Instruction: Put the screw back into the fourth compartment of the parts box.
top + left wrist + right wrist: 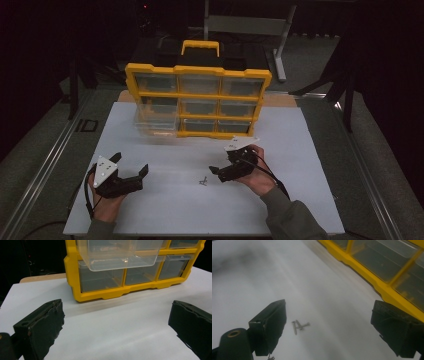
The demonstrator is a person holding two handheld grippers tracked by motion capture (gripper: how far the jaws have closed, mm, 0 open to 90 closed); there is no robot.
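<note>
High view: my right gripper gapes wide, empty, near small metal screws (thin, grey); left gripper likewise wide, empty, facing the yellow plastic organizer.

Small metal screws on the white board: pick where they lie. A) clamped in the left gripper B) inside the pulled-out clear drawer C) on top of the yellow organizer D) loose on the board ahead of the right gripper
D: the screws lie loose on the white board, just ahead of the open right gripper.
</note>
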